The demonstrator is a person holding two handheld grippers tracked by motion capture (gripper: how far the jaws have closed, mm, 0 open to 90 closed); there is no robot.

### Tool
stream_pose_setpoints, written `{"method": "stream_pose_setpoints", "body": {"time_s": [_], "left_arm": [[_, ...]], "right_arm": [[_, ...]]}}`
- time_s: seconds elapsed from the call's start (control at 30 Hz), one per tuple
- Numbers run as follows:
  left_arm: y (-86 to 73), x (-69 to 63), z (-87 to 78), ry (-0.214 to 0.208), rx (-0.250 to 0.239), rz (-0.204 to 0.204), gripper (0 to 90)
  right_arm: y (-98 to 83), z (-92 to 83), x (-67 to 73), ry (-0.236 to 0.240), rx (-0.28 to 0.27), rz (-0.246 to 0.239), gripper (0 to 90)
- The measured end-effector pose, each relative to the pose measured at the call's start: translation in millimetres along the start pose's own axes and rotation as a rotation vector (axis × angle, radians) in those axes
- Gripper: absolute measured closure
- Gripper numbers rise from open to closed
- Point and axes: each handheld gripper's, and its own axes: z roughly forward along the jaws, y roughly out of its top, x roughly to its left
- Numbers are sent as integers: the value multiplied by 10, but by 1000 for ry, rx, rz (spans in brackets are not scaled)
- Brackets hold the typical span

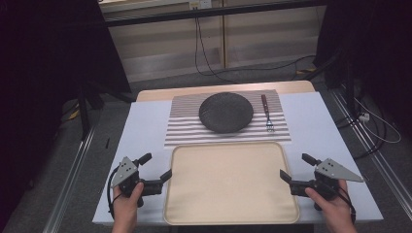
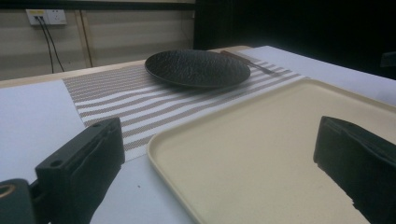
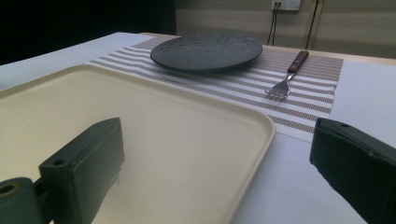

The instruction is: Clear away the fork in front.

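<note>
so far both tools are empty: the left gripper (image 1: 158,167) sits at the left rim of the cream tray (image 1: 231,213) with its jaws spread wide, one jaw over the white table (image 1: 145,126) and the other over the tray's edge, and the right gripper (image 1: 297,167) mirrors it at the tray's right rim, just as wide open and holding nothing. the tray lies flat at the near edge of the table, centred between the two hands.

likely the main risk is an uneven lift: if one jaw pair bites the thin rim before the other, the tray could tip or skid forward. sliding forward matters, because its far edge lies just beside the striped placemat (image 1: 184,128), which carries the dark plate (image 1: 226,112) and a fork (image 1: 267,114) near the table's far edge. a shove could ruck the mat and jostle both. nothing stands between the grippers and the rim.
</note>
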Motion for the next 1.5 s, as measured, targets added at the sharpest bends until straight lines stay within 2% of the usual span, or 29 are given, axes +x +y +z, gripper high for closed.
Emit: {"method": "stream_pose_setpoints", "body": {"time_s": [0.27,0.37,0.53,0.73,0.8,0.83,0.9,1.0,1.03,1.1,1.2,1.37,1.4,1.5], "left_arm": [[0,3,14,-10,2,-3,22],[-2,-3,21,-16,11,10,22],[-9,-4,35,-17,16,8,22],[-7,-7,36,-24,18,15,23],[-6,2,26,-18,17,18,23],[-6,8,17,-17,17,13,23],[-9,8,16,-18,16,10,23],[-13,11,15,-25,23,14,23],[-16,12,11,-24,25,18,23],[-15,16,7,-24,22,16,23],[-17,17,6,-24,22,16,23],[-23,25,6,-24,24,6,23],[-24,26,7,-24,24,3,23],[-24,25,12,-27,32,13,23]], "right_arm": [[26,59,-16,-8,12,-13,27],[94,147,-56,-17,26,-25,26],[180,271,-106,-18,41,-36,26],[367,572,-203,-45,68,-37,34],[396,615,-218,-51,70,-35,34],[459,706,-260,-61,72,-19,34],[501,772,-289,-70,75,-16,34],[540,848,-317,-81,79,-14,34],[574,936,-348,-92,87,-6,34],[597,1007,-368,-88,89,3,34],[626,1081,-386,-102,91,-7,35],[699,1310,-456,-115,115,3,37],[699,1310,-456,-115,115,3,37],[766,1458,-501,-125,125,-3,37]]}}
